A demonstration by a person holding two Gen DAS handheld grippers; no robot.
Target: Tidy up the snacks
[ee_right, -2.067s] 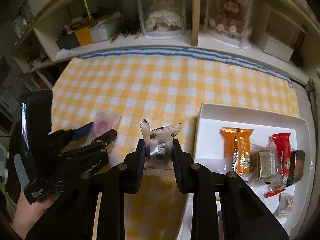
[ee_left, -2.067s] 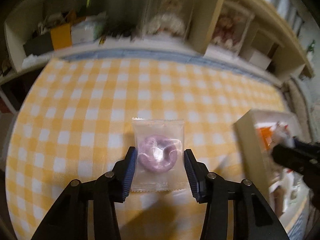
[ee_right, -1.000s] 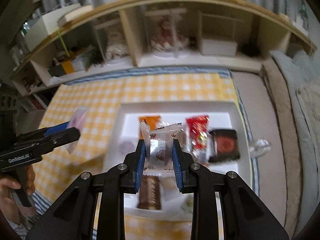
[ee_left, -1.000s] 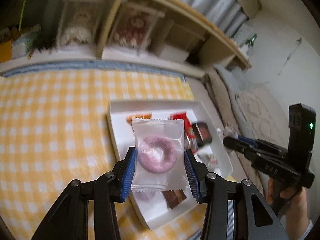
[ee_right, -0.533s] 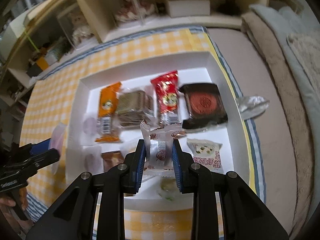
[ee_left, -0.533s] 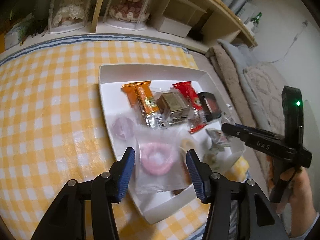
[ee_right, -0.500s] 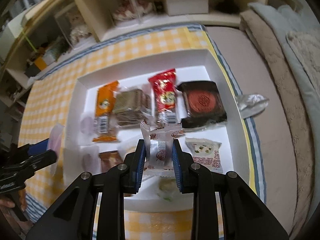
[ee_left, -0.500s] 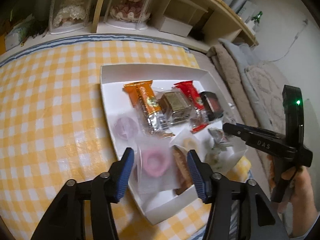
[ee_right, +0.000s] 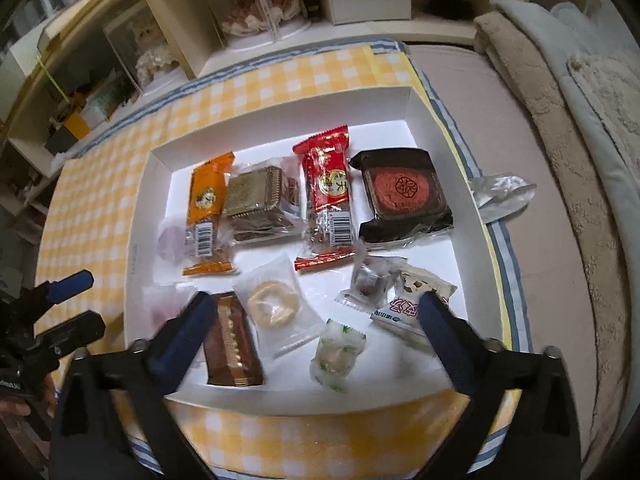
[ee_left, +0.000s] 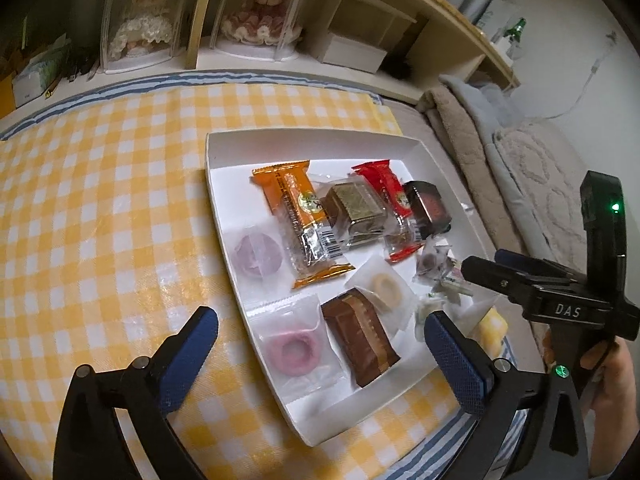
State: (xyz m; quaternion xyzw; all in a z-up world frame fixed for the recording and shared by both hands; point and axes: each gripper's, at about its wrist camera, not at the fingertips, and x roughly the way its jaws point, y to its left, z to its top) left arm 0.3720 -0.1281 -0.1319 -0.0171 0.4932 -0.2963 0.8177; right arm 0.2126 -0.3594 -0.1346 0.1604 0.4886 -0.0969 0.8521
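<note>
Hovering with jaws now spread wide and empty, the left gripper (ee_left: 320, 336) has dropped its pink ring snack (ee_left: 293, 349) at the white tray's (ee_left: 312, 142) six o'clock; the right gripper (ee_right: 312, 314), likewise parted, has released its silver candy (ee_right: 367, 278) at four o'clock, so both are stowed.

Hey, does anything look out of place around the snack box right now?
One thing: a crumpled clear wrapper lies outside the white box, on the bedding just past its right wall. The snacks inside lie loosely, some overlapping, but nothing looks spilled or torn. Both grippers, left and right, hang open and empty.
</note>
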